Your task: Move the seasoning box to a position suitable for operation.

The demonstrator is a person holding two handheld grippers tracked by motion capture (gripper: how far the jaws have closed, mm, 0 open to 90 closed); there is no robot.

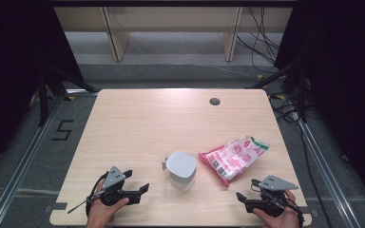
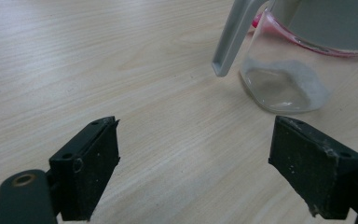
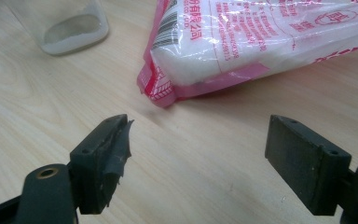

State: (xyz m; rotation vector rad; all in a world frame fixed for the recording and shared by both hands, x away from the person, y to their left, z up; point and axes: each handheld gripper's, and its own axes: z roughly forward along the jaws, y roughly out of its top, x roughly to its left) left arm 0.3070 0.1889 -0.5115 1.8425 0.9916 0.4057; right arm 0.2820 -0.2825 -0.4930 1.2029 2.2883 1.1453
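Both sets of fingers spread wide, empty — left gripper (image 1: 145,188) faces the lidded jar (image 1: 181,170), right gripper (image 1: 240,196) the sugar bag (image 1: 235,157) just ahead. Approach low — square up first.

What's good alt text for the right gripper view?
A pink-and-white plastic bag of white granules lies on a light wooden table, just beyond the right claw, whose two black jaws stand wide apart with nothing between them. At upper left is the base of a clear jar holding a little white powder.
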